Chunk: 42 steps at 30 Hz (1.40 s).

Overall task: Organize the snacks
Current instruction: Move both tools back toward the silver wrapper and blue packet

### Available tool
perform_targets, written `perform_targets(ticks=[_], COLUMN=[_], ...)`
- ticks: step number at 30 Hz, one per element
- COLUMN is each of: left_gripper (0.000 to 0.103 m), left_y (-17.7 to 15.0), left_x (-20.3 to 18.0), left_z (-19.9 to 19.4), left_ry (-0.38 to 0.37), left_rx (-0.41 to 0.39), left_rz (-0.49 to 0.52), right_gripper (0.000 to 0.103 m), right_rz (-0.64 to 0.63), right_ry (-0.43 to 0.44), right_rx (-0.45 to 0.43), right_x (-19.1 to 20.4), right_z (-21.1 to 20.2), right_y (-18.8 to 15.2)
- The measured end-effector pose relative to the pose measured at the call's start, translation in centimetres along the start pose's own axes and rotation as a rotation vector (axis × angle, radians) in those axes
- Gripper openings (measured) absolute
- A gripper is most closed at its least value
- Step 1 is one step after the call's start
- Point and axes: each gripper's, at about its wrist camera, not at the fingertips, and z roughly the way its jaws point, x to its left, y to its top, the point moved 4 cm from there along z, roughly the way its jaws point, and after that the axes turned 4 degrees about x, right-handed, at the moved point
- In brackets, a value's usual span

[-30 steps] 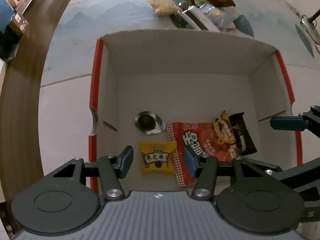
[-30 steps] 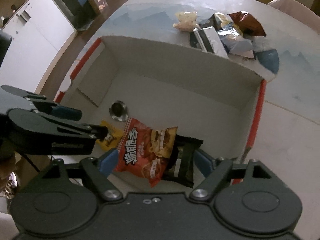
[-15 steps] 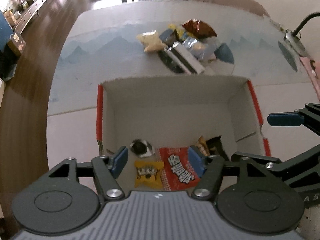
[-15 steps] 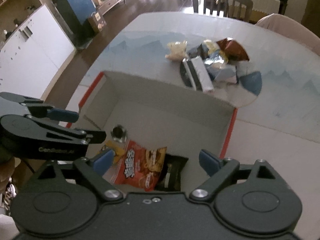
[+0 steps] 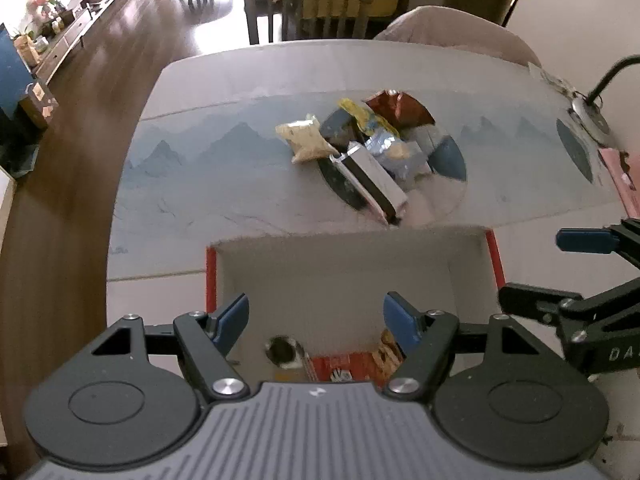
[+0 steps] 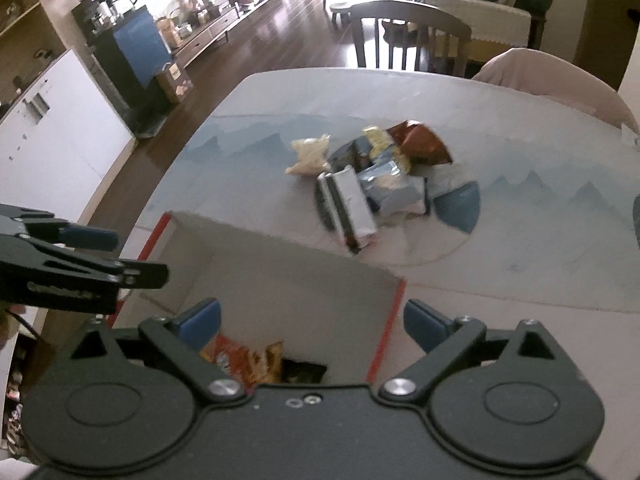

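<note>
Both tools hang over the cardboard box (image 5: 336,280) with nothing between the fingers: left tool (image 5: 316,320) and right tool (image 6: 312,320) are both opening wider. The red snack bag (image 6: 232,360) lies on the box floor, probably just dropped, half hidden behind the tool bodies. Further out, the snack pile (image 5: 372,148) waits on the surface (image 5: 200,184), too blurry to read labels.

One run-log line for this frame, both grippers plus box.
left gripper: opening, empty | right gripper: opening, empty | box: red snack bag inside | snack pile: on table beyond box
</note>
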Motion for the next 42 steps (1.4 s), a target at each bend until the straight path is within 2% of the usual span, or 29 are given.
perform_targets(ticks=[5, 9, 14, 22, 27, 35, 42], left_gripper=[0.074, 0.074, 0.074, 0.074, 0.074, 0.074, 0.074], left_y=[3.1, 5.6, 8.5, 12.1, 12.7, 12.4, 12.4], left_x=[0.4, 0.7, 0.6, -0.6, -0.2, 1.1, 2.0], left_z=[-0.2, 0.9, 3.1, 8.1, 11.0, 13.7, 14.7], left_ry=[0.02, 0.03, 0.037, 0.1, 0.124, 0.128, 0.126], left_rx=[-0.002, 0.029, 0.075, 0.126, 0.179, 0.233, 0.258], left_rz=[-0.024, -0.054, -0.098, -0.118, -0.155, -0.205, -0.229], right_gripper=[0.098, 0.098, 0.098, 0.098, 0.098, 0.096, 0.082], right_rz=[0.024, 0.032, 0.034, 0.029, 0.008, -0.065, -0.065], right_ry=[-0.016, -0.036, -0.062, -0.051, -0.017, 0.038, 0.069], right_rx=[-0.011, -0.009, 0.02, 0.109, 0.182, 0.276, 0.343], right_x=[-2.8, -5.3, -8.5, -11.8, -11.3, -7.4, -5.9], right_z=[0.0, 0.7, 3.0, 8.1, 12.1, 18.5, 22.5], right_y=[2.1, 3.9, 5.8, 7.6, 8.0, 8.9, 9.8])
